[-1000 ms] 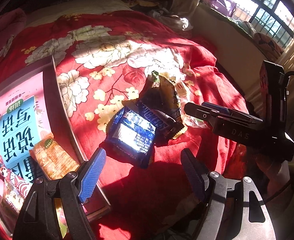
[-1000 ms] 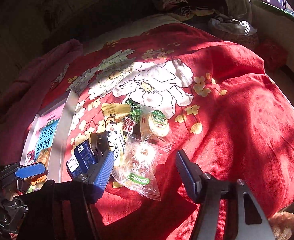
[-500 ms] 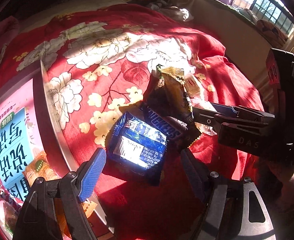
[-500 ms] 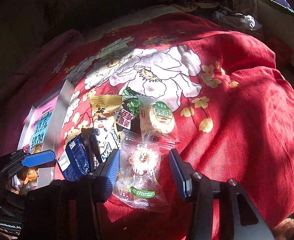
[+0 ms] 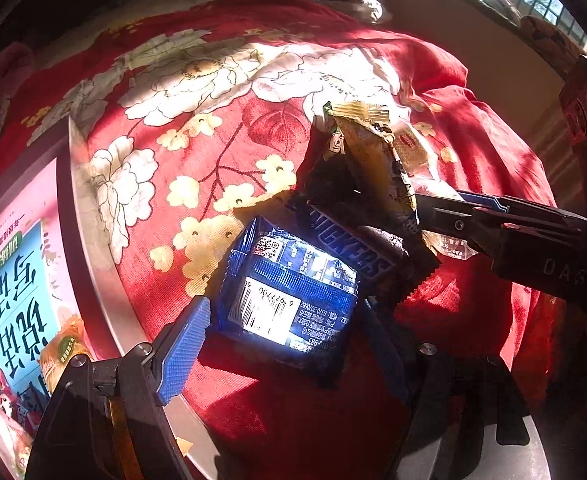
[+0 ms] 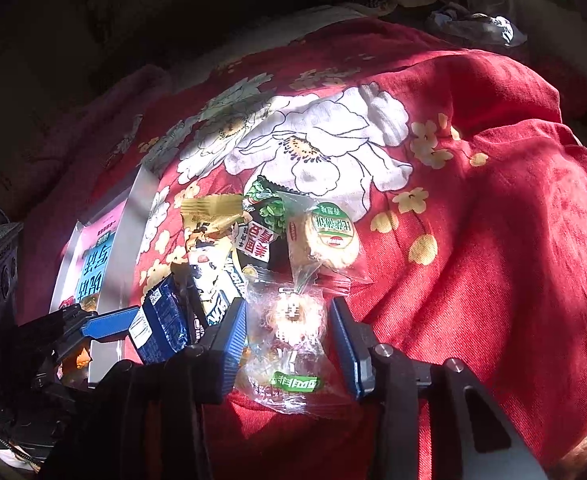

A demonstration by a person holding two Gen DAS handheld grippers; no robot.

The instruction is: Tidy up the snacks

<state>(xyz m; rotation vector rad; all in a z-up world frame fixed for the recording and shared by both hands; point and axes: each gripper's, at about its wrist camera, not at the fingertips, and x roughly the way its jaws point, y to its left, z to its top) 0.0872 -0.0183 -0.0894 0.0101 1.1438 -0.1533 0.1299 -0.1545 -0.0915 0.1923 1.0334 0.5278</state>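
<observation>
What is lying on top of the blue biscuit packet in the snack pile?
A Snickers bar overlaps the far edge of the blue biscuit packet. A yellow wrapper lies over the bar. The packet's barcode side faces up; whatever is beneath it on the red quilt is covered.

snack pile (image 6: 261, 264) on bedspread (image 6: 473, 240), tray (image 5: 93, 272) left

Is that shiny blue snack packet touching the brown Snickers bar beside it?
Touching. The left wrist view shows the blue packet's upper right corner tucked against the Snickers bar, no gap between.
</observation>
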